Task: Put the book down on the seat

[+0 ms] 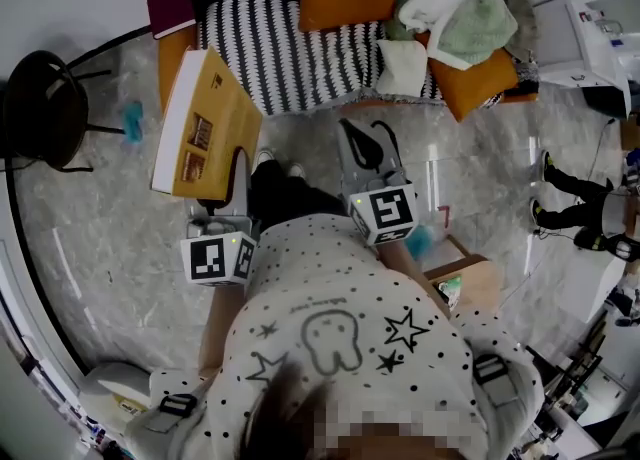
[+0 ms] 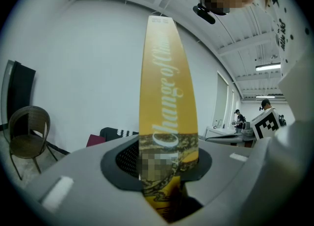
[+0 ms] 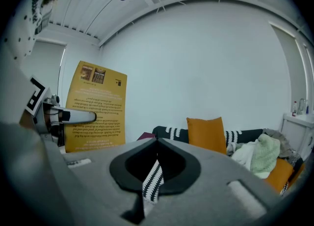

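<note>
The left gripper (image 2: 167,181) has its jaws clamped on the bottom edge of the yellow book (image 1: 205,123) and holds it upright in the air, just left of the striped sofa seat (image 1: 300,48). To its right, the right gripper (image 3: 156,144) has its jaws together, holding nothing.

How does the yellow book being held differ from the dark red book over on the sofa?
The yellow book stands upright, clamped between the fingers of the left gripper; the dark red book lies flat on the sofa's orange arm. The yellow book's cover carries print and small pictures; the dark red book's cover looks plain. Both are closed, and neither is on the striped seat.
</note>
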Motion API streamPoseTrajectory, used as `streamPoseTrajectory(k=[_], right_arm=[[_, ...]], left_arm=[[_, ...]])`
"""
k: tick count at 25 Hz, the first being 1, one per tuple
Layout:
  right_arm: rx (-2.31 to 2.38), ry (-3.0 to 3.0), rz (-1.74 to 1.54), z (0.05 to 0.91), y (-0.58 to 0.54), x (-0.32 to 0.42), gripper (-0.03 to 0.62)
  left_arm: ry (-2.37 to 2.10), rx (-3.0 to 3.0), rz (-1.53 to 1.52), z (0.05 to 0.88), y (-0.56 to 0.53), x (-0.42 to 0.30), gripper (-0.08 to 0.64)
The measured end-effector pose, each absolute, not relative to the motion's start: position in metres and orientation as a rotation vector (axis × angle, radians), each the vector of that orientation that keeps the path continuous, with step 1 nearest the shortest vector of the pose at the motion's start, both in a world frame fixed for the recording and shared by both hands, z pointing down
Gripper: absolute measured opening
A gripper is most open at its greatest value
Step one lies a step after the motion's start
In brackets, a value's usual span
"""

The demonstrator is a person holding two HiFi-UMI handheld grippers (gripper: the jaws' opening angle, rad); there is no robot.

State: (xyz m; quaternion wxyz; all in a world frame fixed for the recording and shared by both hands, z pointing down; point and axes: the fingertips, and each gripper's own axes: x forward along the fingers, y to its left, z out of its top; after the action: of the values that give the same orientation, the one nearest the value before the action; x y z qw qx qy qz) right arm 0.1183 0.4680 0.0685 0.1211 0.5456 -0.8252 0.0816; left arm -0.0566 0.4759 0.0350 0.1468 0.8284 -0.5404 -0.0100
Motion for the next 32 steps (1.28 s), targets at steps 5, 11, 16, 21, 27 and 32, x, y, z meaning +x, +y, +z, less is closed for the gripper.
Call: streamPoseTrajectory(k=[5, 11, 16, 21, 27, 32], right_arm=[[1.605, -2.404, 0.242, 0.066, 0.454, 0.106, 0.0], [1.634, -2.4, 0.232, 0.052, 0.427, 0.084, 0.0], [1.657, -2.4, 0.222, 0.048, 0.407, 0.072, 0.0], [1.674, -2.393, 0.218, 0.051, 0.392, 0.066, 0.0], [1.723, -2.375, 0.221, 0.048, 0.377, 0.064, 0.0], [1.716, -2.366, 0.246, 0.055, 0.369, 0.062, 0.0]], left_arm=[[-1.536, 2.393, -0.025, 0.034, 0.459, -0.067, 0.146], [-1.517, 2.425, -0.028, 0.02, 0.428, -0.088, 0.146], [-1.517, 2.429, -0.037, 0.016, 0.405, -0.101, 0.144], [-1.491, 2.446, -0.05, 0.016, 0.393, -0.104, 0.144], [-1.449, 2.466, -0.037, 0.025, 0.379, -0.114, 0.146], [-1.458, 2.443, -0.039, 0.031, 0.37, -0.116, 0.144]])
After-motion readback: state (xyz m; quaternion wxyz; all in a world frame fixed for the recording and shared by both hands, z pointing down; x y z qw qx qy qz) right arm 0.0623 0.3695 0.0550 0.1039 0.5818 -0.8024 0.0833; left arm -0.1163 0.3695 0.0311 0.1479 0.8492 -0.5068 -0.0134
